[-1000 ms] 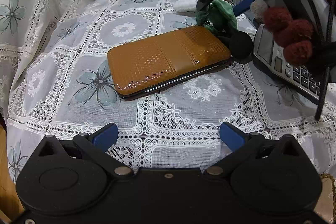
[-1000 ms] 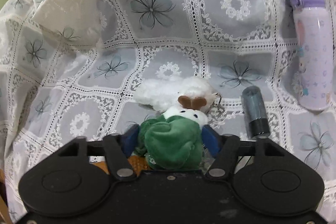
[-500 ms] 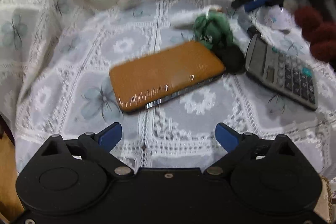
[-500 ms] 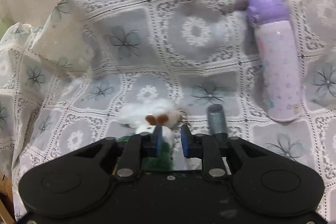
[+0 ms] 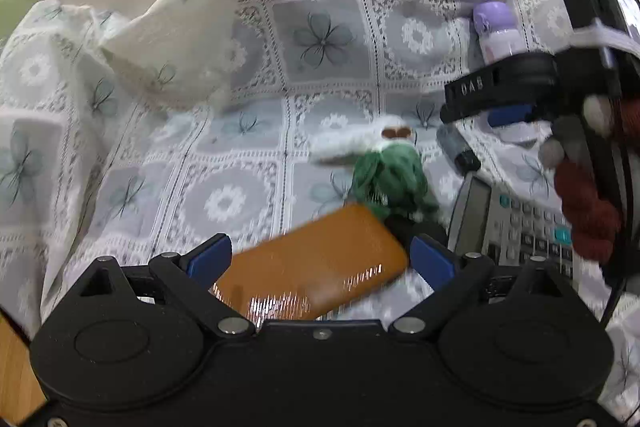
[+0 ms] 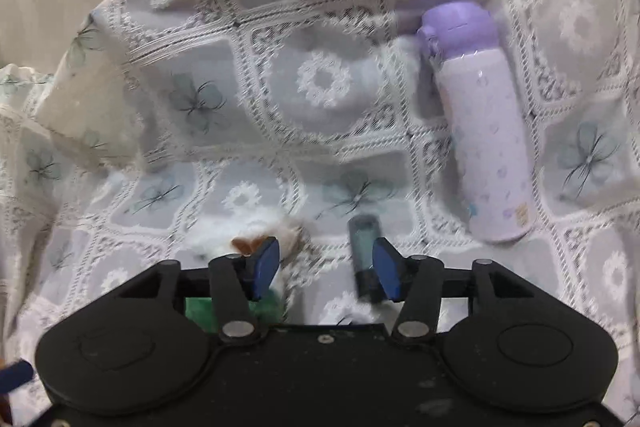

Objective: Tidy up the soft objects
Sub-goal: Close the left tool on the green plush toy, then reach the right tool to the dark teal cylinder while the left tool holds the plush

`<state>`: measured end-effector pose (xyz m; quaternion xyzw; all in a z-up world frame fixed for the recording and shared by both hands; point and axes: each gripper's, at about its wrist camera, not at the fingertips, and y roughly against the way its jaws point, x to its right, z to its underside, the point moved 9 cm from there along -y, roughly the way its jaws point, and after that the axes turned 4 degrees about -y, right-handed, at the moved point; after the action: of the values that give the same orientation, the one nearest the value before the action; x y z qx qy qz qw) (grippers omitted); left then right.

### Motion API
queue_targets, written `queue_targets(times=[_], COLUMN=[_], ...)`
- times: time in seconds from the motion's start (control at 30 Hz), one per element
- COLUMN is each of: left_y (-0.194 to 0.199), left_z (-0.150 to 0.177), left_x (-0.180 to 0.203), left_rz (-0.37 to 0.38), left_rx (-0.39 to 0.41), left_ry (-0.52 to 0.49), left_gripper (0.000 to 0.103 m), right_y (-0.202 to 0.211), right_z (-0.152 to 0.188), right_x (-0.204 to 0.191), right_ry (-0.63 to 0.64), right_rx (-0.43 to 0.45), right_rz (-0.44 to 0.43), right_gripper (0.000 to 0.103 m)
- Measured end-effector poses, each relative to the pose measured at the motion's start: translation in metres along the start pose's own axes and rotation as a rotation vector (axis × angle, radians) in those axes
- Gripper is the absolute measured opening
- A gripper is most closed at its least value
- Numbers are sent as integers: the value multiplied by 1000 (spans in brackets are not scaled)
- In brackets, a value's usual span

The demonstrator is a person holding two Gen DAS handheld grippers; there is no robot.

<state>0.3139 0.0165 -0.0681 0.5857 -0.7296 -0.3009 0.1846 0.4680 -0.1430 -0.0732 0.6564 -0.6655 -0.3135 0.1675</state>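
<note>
The green and white plush toy [image 5: 386, 171] lies on the lace cloth [image 5: 320, 39] at the far right end of the orange case [image 5: 316, 271], its white part toward the far side. The right gripper [image 6: 326, 269] has just been opening its jaws, nothing between them; the plush sits below and left of them. The left gripper [image 5: 320, 259] hangs spread wide and empty above the case. My judgement: bring the right jaws back squarely over the green body, clear of the dark tube [image 6: 364, 259], and squeeze gently, since the stuffing yields
</note>
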Motion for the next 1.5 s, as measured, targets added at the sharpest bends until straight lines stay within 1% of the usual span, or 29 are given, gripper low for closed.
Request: queue_targets(times=[0.1,0.2,0.27,0.43,0.57,0.6,0.67,0.7,0.73,0.8,0.83,0.97,1.1,1.2,1.3,1.4,1.5], left_y=[-13,-30,-42,-77,-96,-101,-112,-117,-121,-128,-130,-122,-107,-97,-95,-101,-111], left_z=[-17,-30,-36,-44,-53,-54,-57,-57,-57,-55,-53,-58,-72,-83,-86,-80,-67], left_x=[2,7,12,34,46,48,51,52,53,55,54,51,43,29,10,-14,-33], left_rz=[15,42,64,171,196,193,174,168,169,181,176,208,201,194,169,136,117], left_rx=[4,-8,-28,-112,-148,-156,-174,-182,-194,-227,-239,-220,-174,-145,-137,-158,-198], left_ry=[-3,-9,-4,26,42,41,28,22,17,18,19,10,-11,-4,15,55,87], left_gripper=[93,93,93,93,93,93,89,71,57,56,54,54,54,54,54,54,55], right_y=[-3,-1,2,4,6,7,7,7,8,8,8,8,9,9,7,0,-10], right_z=[-4,-5,-4,0,3,4,6,8,10,12,13,17,19,18,18,17,18], right_x=[11,24,32,50,61,64,69,70,73,75,77,79,77,73,67,60,50], right_ry=[-55,-79,-92,-133,-159,-164,-172,-176,-179,-182,-183,-190,-187,-173,-153,-123,-87], right_rx=[-24,-17,-14,-22,-25,-25,-28,-31,-35,-40,-42,-51,-54,-58,-68,-83,-103], right_rz=[-2,16,25,33,29,29,31,30,28,28,29,30,27,25,20,26,24], right_gripper=[52,52,52,52,53,53,54,54,54,54,54,54,54,54,55,55,56])
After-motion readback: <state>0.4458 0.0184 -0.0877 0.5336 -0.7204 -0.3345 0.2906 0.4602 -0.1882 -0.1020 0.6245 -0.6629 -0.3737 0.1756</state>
